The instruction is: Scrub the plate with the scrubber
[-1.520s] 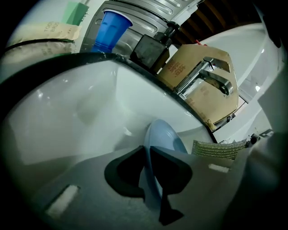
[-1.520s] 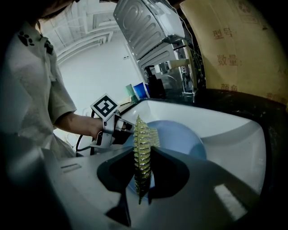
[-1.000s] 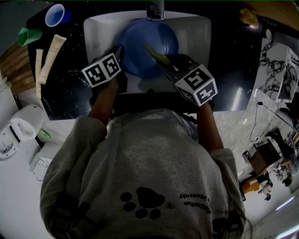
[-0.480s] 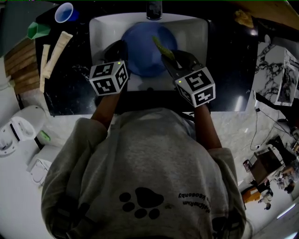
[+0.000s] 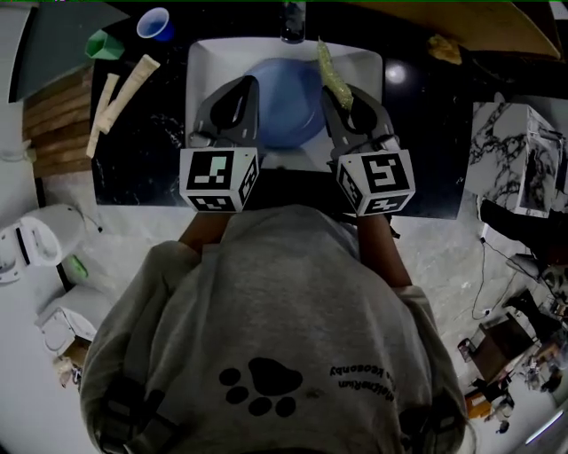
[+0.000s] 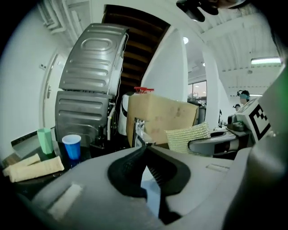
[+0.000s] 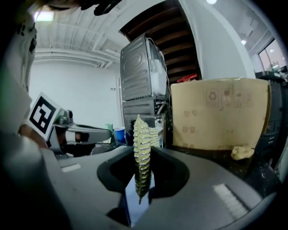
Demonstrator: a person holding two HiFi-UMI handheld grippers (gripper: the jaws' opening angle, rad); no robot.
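Observation:
A round blue plate [image 5: 286, 113] lies in the white sink [image 5: 202, 64]. My left gripper [image 5: 247, 86] hangs over the plate's left edge, its jaws shut with nothing between them; in the left gripper view [image 6: 145, 146] the tips meet. My right gripper [image 5: 348, 96] is over the plate's right edge, shut on a yellow-green scrubber [image 5: 330, 71] that sticks out toward the sink's back rim. The right gripper view shows the scrubber [image 7: 141, 155] edge-on and upright between the jaws [image 7: 143, 179]. It touches no part of the plate.
A faucet [image 5: 294, 19] stands at the sink's back. On the dark counter to the left are a blue cup [image 5: 157, 23], a green cup [image 5: 106, 44] and two cream rolls [image 5: 120, 89]. A yellow lump [image 5: 443, 49] and a cardboard box [image 7: 216, 112] are at the right.
Both grippers have drawn back off the plate toward its edges. The left jaws have closed. The scrubber has lifted off the plate and now points at the sink's back rim.

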